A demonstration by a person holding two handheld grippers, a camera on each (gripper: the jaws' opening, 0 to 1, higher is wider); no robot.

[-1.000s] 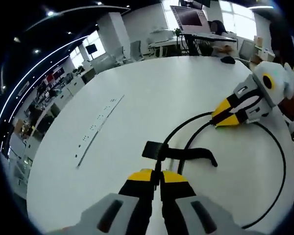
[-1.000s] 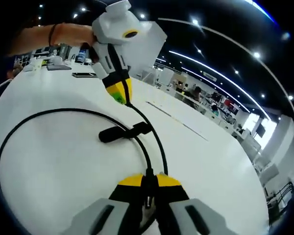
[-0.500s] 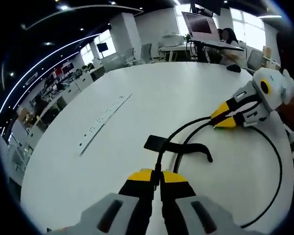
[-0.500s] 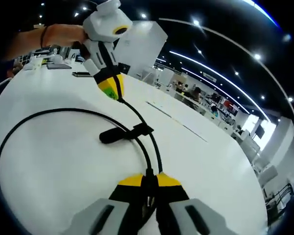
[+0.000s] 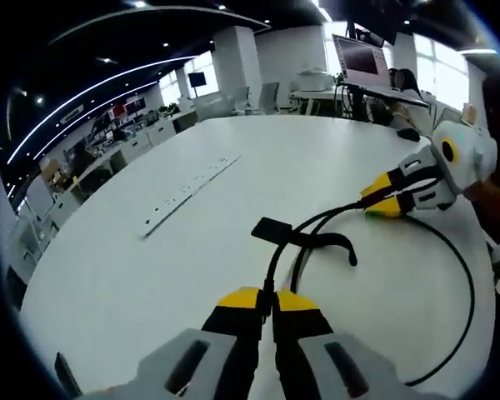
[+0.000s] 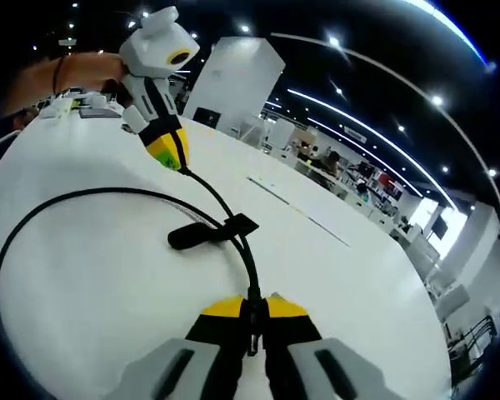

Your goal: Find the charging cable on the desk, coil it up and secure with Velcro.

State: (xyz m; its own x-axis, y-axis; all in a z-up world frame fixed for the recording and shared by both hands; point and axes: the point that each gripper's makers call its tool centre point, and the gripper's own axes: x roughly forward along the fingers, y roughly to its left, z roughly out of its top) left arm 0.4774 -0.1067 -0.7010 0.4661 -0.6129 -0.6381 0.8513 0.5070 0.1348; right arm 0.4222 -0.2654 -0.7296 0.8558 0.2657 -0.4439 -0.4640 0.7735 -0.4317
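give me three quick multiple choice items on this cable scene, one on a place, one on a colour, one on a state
1. The Velcro strap sits:
A. on the cable between the two grippers
B. off the desk
C. on the monitor

2. The charging cable is:
A. white
B. black
C. red

3. The left gripper is:
A. wide open
B. shut on the cable
C. holding a mouse

Answers: 1 A, the strap wraps the cable between the left gripper and the right gripper. 2 B, it reads black against the white desk. 3 B, its fingers pinch the cable.

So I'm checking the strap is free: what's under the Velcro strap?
The Velcro strap lies flat across the black cable on the white table. Both cable runs pass under it; how it is fastened beneath is hidden.
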